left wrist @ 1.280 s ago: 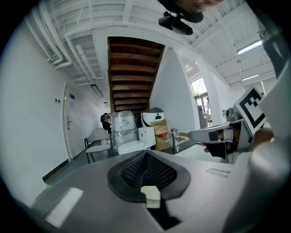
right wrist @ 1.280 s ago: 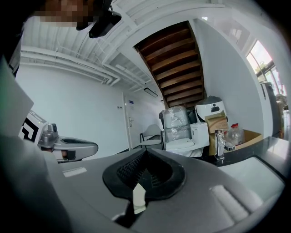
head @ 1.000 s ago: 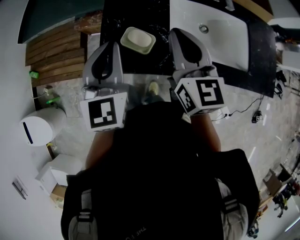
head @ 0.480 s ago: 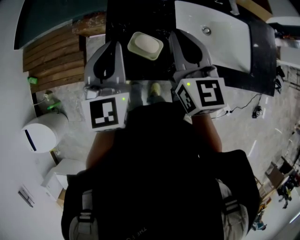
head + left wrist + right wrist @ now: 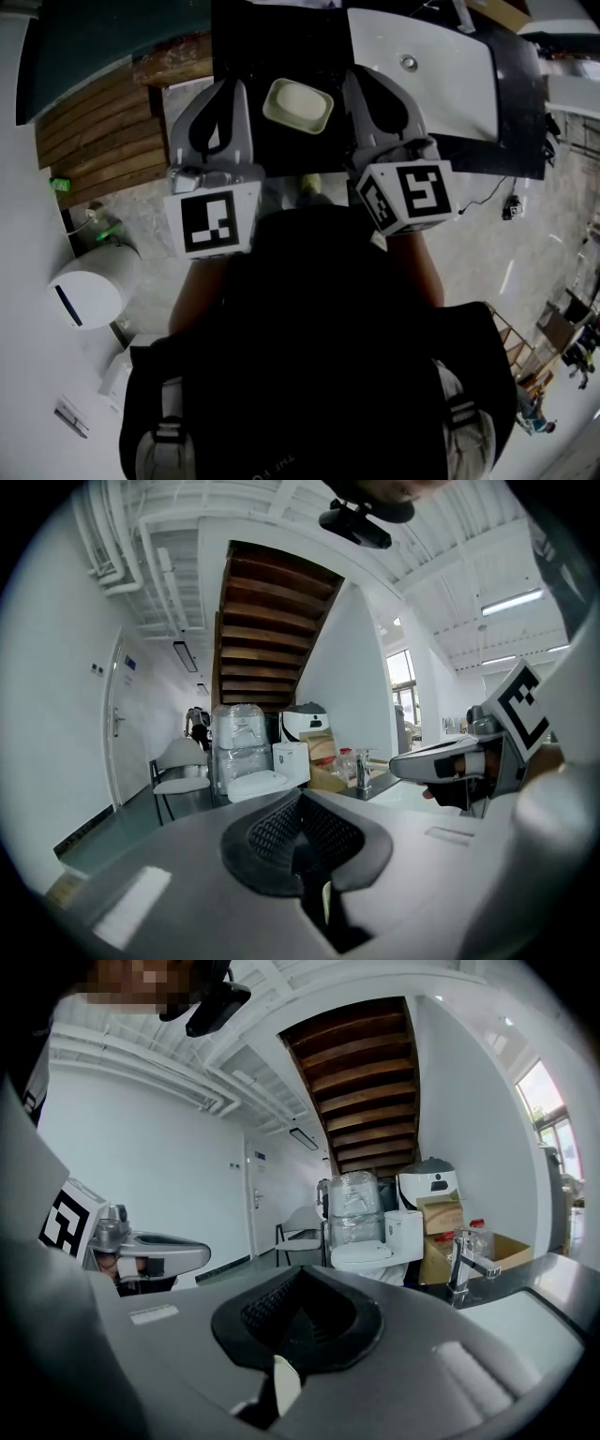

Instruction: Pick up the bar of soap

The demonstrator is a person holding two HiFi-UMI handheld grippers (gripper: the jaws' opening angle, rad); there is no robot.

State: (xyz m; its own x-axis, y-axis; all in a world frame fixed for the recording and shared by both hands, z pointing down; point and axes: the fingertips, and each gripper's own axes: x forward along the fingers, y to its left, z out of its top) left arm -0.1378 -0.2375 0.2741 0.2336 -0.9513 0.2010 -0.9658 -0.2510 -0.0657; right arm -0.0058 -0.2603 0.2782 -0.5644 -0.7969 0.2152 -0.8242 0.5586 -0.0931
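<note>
A pale bar of soap (image 5: 300,100) lies in a light green dish (image 5: 273,109) on the black counter (image 5: 253,52). In the head view my left gripper (image 5: 226,90) is just left of the dish and my right gripper (image 5: 367,79) just right of it, both over the counter's near edge and clear of the dish. Both grippers' jaws are pressed together with nothing between them. The left gripper view shows the right gripper (image 5: 448,761) alongside, and the right gripper view shows the left gripper (image 5: 150,1252). Neither gripper view shows the soap.
A white sink basin (image 5: 436,75) with a chrome faucet (image 5: 466,1260) sits to the right of the dish. Beyond the counter stand a white toilet (image 5: 380,1241), wrapped boxes, a chair (image 5: 178,771) and a wooden staircase (image 5: 94,141). A white round bin (image 5: 89,291) stands on the floor at the left.
Both grippers have moved forward over the counter's edge. In the head view the soap dish has shifted right and closer, and now lies level between the two grippers' jaws.
</note>
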